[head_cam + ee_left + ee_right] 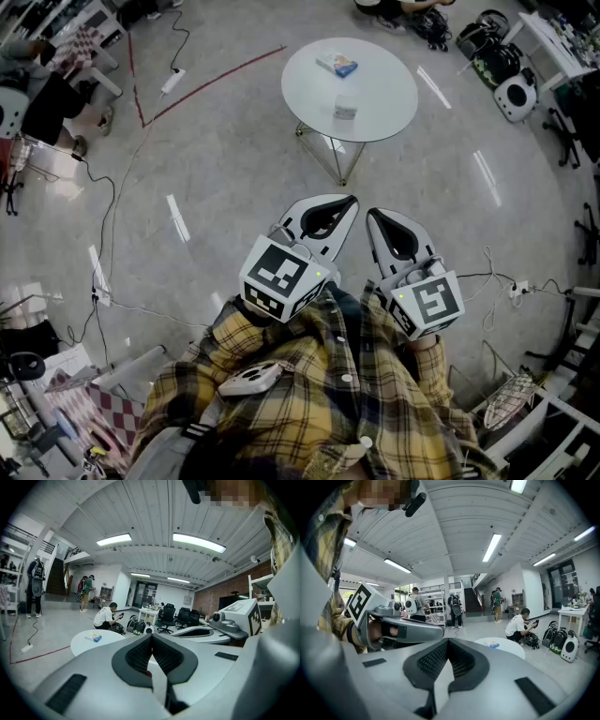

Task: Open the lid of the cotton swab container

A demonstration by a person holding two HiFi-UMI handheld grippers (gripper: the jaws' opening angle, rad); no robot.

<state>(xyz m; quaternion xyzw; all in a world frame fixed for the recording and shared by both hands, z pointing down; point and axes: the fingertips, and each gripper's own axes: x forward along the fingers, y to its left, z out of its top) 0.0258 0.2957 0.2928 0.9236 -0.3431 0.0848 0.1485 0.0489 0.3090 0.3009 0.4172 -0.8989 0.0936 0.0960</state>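
Left claw and right claw closed, empty, far from counter; arriving closed risks toppling container.

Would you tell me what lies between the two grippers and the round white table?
Only bare grey floor, as the head view shows.

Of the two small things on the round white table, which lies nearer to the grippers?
The small pale grey container, toward the near side of the round white table; the flat blue-and-yellow packet lies beyond it.
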